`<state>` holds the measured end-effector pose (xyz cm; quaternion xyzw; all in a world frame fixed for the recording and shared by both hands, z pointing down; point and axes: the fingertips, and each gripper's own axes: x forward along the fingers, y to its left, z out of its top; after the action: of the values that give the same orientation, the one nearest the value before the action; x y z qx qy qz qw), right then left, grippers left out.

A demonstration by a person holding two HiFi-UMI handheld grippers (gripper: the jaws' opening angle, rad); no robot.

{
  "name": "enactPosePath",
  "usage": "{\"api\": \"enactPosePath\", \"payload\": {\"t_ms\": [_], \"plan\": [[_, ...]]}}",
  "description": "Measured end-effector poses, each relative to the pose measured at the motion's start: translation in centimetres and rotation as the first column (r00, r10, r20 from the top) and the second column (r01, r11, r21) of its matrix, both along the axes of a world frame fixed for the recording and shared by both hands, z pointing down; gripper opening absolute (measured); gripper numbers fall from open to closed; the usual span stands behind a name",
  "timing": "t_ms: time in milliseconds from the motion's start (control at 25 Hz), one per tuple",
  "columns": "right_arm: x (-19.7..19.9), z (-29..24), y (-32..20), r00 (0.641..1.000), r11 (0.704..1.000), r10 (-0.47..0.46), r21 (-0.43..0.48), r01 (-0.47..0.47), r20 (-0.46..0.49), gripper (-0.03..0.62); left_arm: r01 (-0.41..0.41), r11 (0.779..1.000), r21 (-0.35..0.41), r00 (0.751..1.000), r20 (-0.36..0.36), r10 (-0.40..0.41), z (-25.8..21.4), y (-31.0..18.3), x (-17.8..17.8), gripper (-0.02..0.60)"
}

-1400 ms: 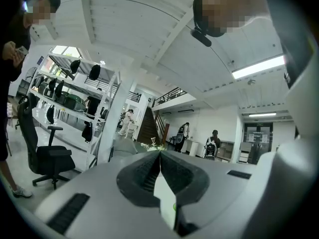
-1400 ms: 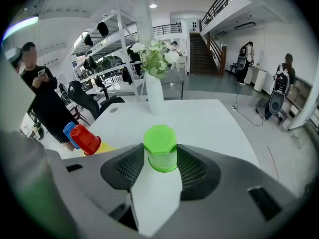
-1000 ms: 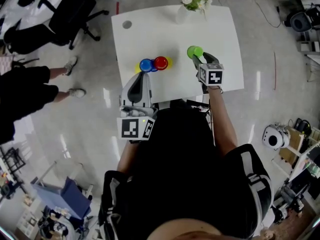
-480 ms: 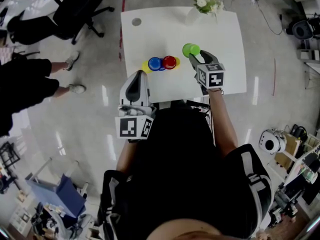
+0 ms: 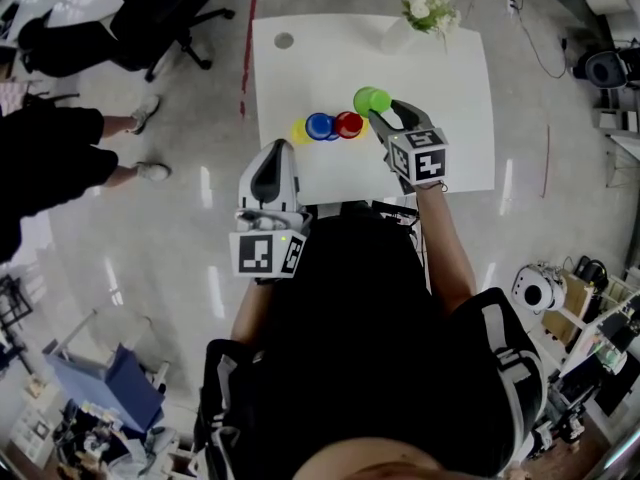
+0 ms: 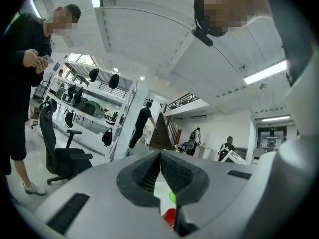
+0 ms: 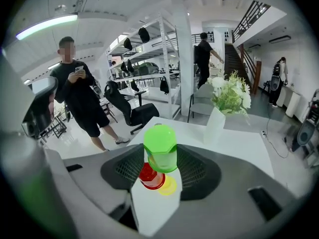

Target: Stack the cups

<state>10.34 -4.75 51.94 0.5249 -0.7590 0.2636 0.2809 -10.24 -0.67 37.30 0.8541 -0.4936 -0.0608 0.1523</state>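
Observation:
On the white table (image 5: 450, 138) a yellow cup (image 5: 299, 132), a blue cup (image 5: 319, 125) and a red cup (image 5: 348, 124) stand upside down in a row, touching. My right gripper (image 5: 379, 110) is shut on an upside-down green cup (image 5: 370, 99) and holds it in the air just right of the red cup. In the right gripper view the green cup (image 7: 160, 142) sits between the jaws of the right gripper (image 7: 160, 159), with the red cup (image 7: 150, 177) and the yellow cup (image 7: 168, 185) below it. My left gripper (image 5: 279, 148) is shut and empty at the table's front-left edge; in its own view the left gripper (image 6: 160, 154) points level.
A white vase of flowers (image 5: 420, 8) stands at the table's far right. A small grey disc (image 5: 284, 40) lies at the far left corner. A black office chair (image 5: 165, 13) and a standing person (image 5: 50, 158) are on the floor to the left.
The right gripper has carried the green cup up and left, closer to the red cup. The left gripper has drawn back from the cup row toward the table's front-left edge.

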Motion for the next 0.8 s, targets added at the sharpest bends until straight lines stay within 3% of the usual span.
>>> {"api": "enactPosePath", "payload": {"t_ms": [520,800], "plan": [[-5.4,1.0,0.8,0.99,0.988,-0.141,-0.058,0.14,-0.011,0.221,0.031,0.999,-0.026,0.999,-0.01,-0.031,1.0,-0.3,-2.4,0.021],[-6.7,2.6,1.7,0.985,0.981,-0.17,-0.096,0.168,-0.012,0.221,0.029,0.999,-0.037,0.999,-0.014,-0.029,1.3,-0.2,-2.9,0.021]]}}
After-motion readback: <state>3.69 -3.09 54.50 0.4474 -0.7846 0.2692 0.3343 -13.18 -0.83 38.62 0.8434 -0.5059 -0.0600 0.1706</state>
